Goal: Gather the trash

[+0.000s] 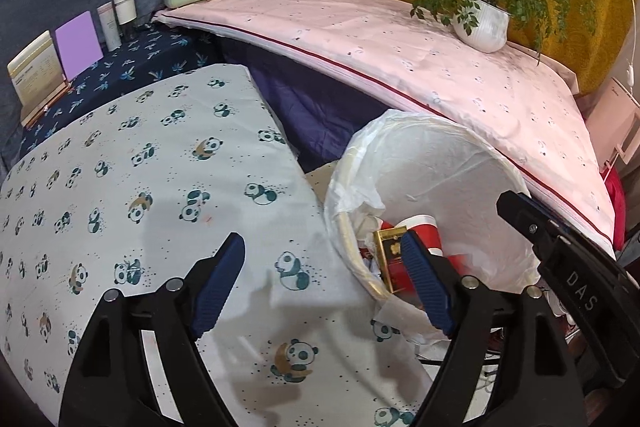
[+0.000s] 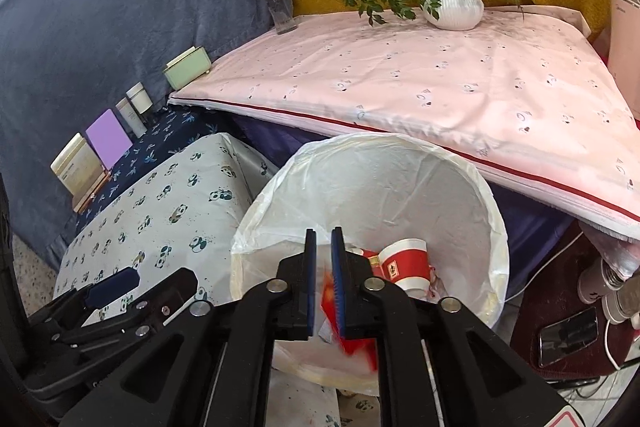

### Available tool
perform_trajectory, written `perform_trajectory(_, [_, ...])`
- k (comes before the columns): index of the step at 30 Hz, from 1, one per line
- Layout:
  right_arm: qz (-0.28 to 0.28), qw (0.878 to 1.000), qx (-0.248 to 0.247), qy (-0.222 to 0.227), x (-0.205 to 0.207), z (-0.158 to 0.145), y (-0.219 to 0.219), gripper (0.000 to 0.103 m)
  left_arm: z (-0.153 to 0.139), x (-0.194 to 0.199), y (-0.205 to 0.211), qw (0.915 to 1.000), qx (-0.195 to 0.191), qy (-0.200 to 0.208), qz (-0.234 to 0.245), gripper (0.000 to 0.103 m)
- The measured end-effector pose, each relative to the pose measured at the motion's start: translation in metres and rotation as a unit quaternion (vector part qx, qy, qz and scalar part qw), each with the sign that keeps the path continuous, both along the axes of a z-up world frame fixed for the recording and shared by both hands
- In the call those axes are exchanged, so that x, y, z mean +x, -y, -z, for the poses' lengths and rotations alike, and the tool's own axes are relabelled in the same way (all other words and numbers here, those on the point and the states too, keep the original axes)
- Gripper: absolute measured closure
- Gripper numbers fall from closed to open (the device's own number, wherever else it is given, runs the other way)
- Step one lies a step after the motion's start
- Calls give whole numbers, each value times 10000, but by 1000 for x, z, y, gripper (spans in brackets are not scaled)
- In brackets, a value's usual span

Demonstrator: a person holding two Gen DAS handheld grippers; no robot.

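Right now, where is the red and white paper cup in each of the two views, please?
Left wrist view: the red and white paper cup lies in the white-lined bin, lower right of centre, partly behind the left gripper's right finger.
Right wrist view: the cup lies on its side in the bin, just right of centre, beyond the right gripper.
Shared landmark: the white plant pot on the pink cloth.

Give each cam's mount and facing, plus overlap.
Left wrist: on the left gripper, angled down at the panda-print cloth; own open fingers and the right gripper's tip show.
Right wrist: on the right gripper, over the white-lined round bin; own narrow fingers, left gripper at lower left.
Shared: bin, red paper cup, white plant pot.
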State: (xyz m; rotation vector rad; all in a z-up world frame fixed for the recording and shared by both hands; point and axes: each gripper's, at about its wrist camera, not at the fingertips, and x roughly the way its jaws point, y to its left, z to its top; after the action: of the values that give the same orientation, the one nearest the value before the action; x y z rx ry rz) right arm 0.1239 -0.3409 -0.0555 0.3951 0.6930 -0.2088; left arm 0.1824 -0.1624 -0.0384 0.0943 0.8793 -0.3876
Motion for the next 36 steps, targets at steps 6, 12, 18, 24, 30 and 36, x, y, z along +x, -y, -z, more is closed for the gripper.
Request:
perform_trajectory(6, [-68,9999,-53,62,0,-7,-10,72,-1,-2,-11,9999,-10,20,-157,24])
perform_trajectory(12, [-114,9996,-230,74,-11,-15,-21,61,-8,-10,-18,9997,13,98,-217,18])
perform_trajectory(18, [-31,9992,-394,51,-25,-20,-25,50,-14,-19,-29,9993,63,195,-297,15])
perform_trajectory(24, [2,9987,-506,57,-42,-24,-28,40,-17,-29,-39,9991,102,250,-331,14])
perform_trajectory(30, [48,9970,-770,72,-56,-27,-35,27,-18,-39,-47,9989,122,275,-358,14])
perform_trajectory(36, [55,9939,-1098,-15,-66,-29,-46,19,-16,-48,-53,9985,202,314,-394,12])
